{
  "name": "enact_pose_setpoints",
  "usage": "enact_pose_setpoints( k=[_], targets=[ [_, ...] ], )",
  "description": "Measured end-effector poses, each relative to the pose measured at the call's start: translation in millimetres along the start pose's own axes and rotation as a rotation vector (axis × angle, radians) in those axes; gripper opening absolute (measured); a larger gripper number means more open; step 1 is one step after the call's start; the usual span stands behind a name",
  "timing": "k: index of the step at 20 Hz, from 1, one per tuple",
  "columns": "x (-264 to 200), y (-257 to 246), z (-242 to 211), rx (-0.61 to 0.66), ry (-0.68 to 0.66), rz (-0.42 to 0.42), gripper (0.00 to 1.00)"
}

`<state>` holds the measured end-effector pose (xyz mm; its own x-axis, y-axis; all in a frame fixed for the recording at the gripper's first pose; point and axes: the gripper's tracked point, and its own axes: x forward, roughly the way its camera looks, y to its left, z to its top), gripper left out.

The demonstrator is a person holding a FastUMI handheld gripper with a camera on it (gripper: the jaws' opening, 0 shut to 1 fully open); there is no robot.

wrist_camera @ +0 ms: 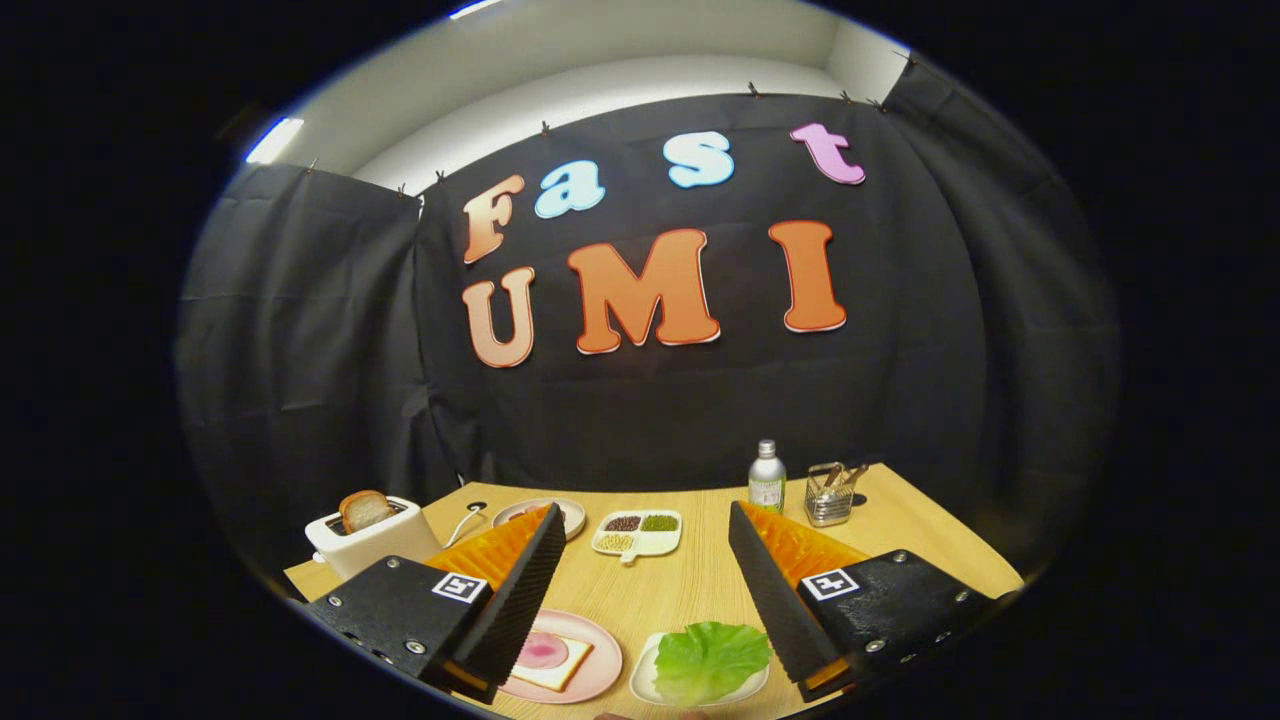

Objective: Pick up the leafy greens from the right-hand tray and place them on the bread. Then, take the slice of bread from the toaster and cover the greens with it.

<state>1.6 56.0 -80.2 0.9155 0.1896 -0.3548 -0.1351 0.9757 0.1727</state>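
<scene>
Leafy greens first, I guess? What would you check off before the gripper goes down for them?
1. Gripper open wide enough: ok, fingers spread well apart, holding nothing.
2. Leafy greens on their small tray, between the fingers: ok.
3. Bread waiting on the pink plate, beside the greens' tray: ok, with a pink slice already on it.
4. Second bread slice standing up out of the toaster: ok.
5. Fingers level with the greens: not ok, they are above the table.
6. How floppy the greens are: cannot tell.

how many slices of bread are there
2: one slice stands in the toaster beyond the open fingers; another slice lies on the pink plate beside the greens.
</scene>
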Motion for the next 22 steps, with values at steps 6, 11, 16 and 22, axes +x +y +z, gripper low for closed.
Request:
enact_pose_setpoints(
  k=[6, 11, 16, 22],
  targets=[
    [14, -5, -48, 0.003, 0.196, -0.015, 0.98],
    [24, -13, -87, 0.0, 0.343, -0.036, 0.99],
    [27, -18, -125, 0.016, 0.482, -0.043, 0.99],
    [32, -35, -162, -0.006, 0.609, -0.103, 0.99]
  ],
)
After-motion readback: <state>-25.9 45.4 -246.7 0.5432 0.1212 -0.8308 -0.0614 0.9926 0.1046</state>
